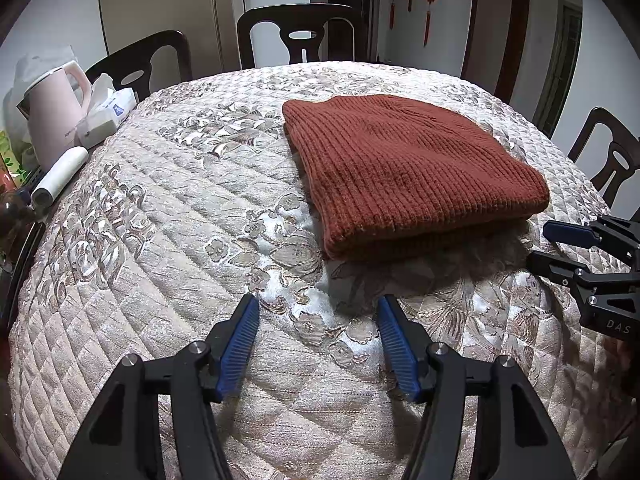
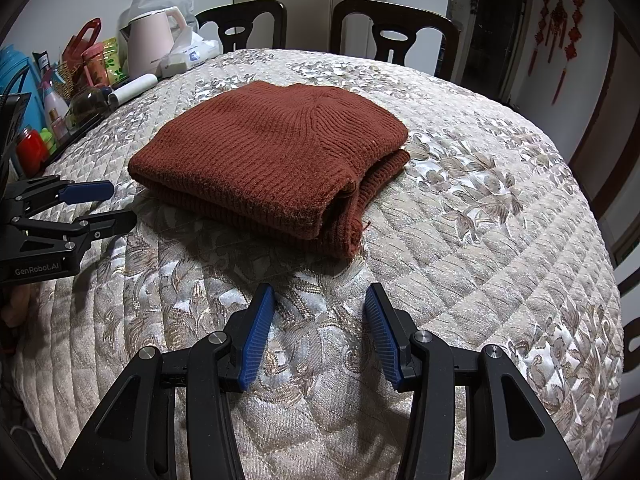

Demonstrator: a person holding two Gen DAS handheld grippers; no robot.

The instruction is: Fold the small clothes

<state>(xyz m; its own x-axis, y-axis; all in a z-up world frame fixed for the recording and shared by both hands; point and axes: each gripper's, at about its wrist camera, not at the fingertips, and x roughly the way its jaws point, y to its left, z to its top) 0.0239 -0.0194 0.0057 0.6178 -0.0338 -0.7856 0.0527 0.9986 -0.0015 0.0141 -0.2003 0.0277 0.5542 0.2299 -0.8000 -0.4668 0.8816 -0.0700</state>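
Sweater-folding found both tools idle: my left hand-held gripper [image 1: 318, 306] hovered over the quilted cover [image 1: 160, 220] of the desk with its blue pads spread apart, holding nothing, and my right hand-held gripper [image 2: 319, 294] hung likewise, pads apart and empty. Just beyond them lay the rust-red knit sweater [image 2: 272, 152], folded into a thick rectangle. Farther off at the edge stood a pink kettle [image 2: 150, 42], a tissue pack [image 2: 192, 54] and dark chairs [image 2: 394, 28].

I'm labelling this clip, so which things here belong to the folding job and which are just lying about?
Job: rust knit sweater, folded; left tool, right tool, both open and empty.

Lying about: pink kettle, tissue pack, white roll, bottles, chairs.
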